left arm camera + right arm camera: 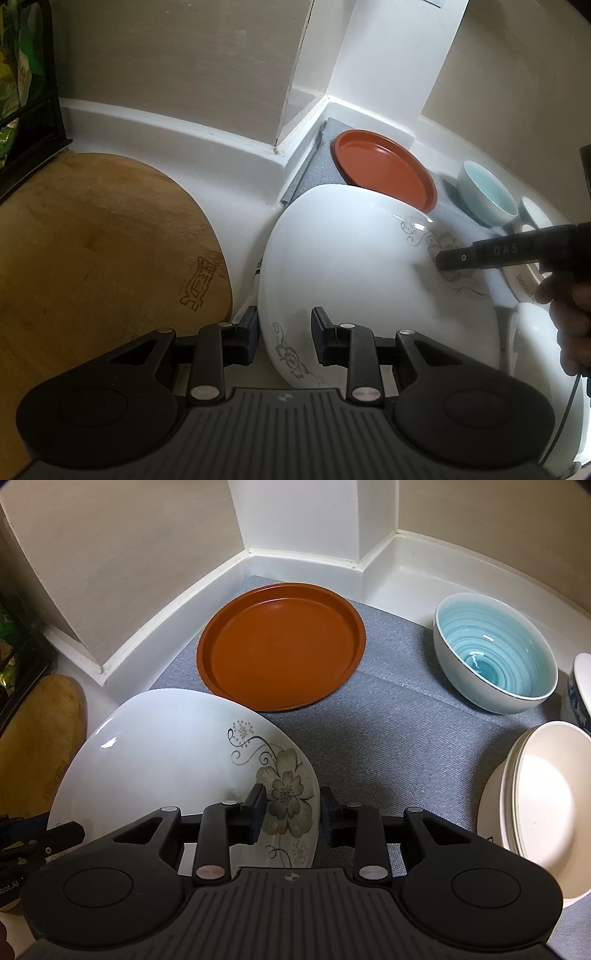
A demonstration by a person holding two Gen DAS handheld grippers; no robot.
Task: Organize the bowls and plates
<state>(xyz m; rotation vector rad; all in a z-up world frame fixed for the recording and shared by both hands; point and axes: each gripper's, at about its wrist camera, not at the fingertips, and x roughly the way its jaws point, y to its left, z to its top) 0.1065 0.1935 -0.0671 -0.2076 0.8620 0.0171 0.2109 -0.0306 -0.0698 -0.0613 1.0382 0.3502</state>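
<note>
Here the white plate (177,753) sits tilted at the grey mat's (388,746) left edge, its far rim over the orange plate (280,646); the left gripper (284,332) straddles its near rim, the right gripper (291,808) its flowered rim, both jaws narrowly apart, whether they pinch I cannot tell; a blue bowl (495,661) stands on the mat's far right.

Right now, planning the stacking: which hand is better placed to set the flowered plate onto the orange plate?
Probably right: the right gripper straddles the rim of the flowered plate nearest the orange plate, ahead. The left gripper holds the far rim, by the cutting board.
</note>
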